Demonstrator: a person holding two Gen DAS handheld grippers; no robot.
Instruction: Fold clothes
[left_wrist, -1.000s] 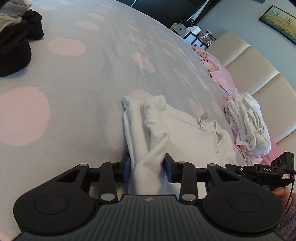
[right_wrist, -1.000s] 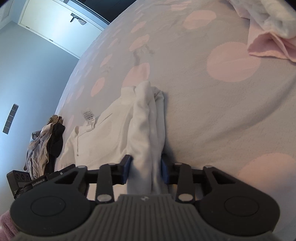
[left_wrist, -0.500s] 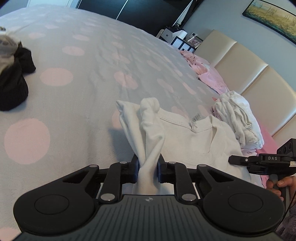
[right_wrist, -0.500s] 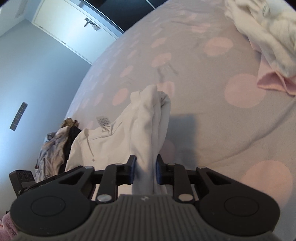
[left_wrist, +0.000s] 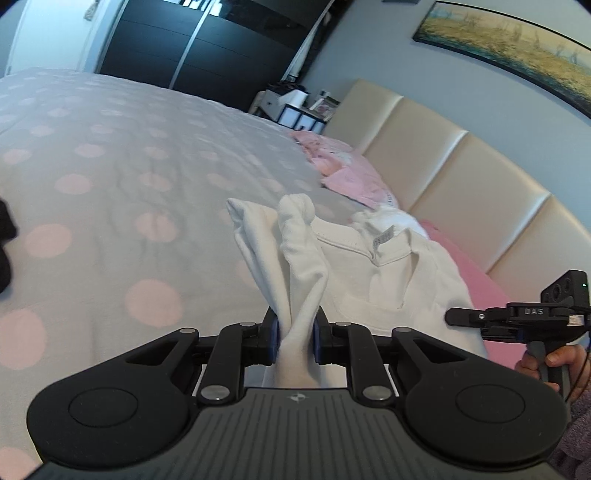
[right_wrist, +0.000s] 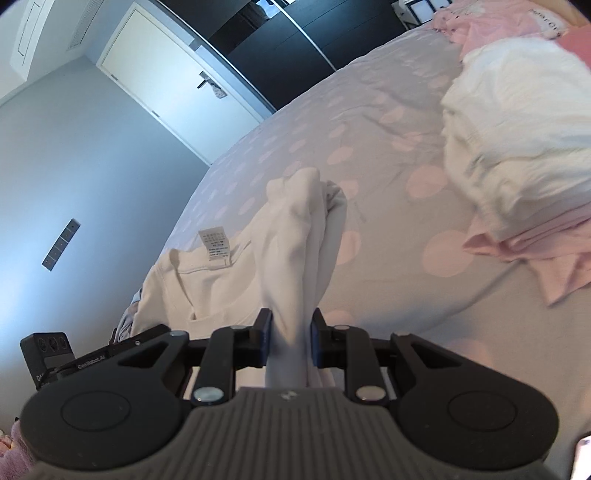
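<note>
A white collared shirt (left_wrist: 391, 280) hangs above the grey bed cover with pink dots (left_wrist: 110, 166), its neck label facing up. My left gripper (left_wrist: 294, 334) is shut on a bunched sleeve of this shirt on its left side. In the right wrist view the same white shirt (right_wrist: 207, 273) stretches off to the left, and my right gripper (right_wrist: 289, 338) is shut on its other bunched sleeve. The right gripper's black body (left_wrist: 517, 317) shows at the right edge of the left wrist view, held by a hand.
A pile of white and pink clothes (right_wrist: 517, 155) lies at the right by the cream padded headboard (left_wrist: 461, 173). Dark clothes (left_wrist: 5, 251) sit at the bed's left edge. A black wardrobe (left_wrist: 207, 48), a white door (right_wrist: 177, 81) and a bedside table (left_wrist: 295, 107) stand beyond the bed.
Both grippers closed tight on the sleeves and rose, lifting the shirt off the bed cover. The views tilted up, and the headboard, wardrobe and door came into sight.
</note>
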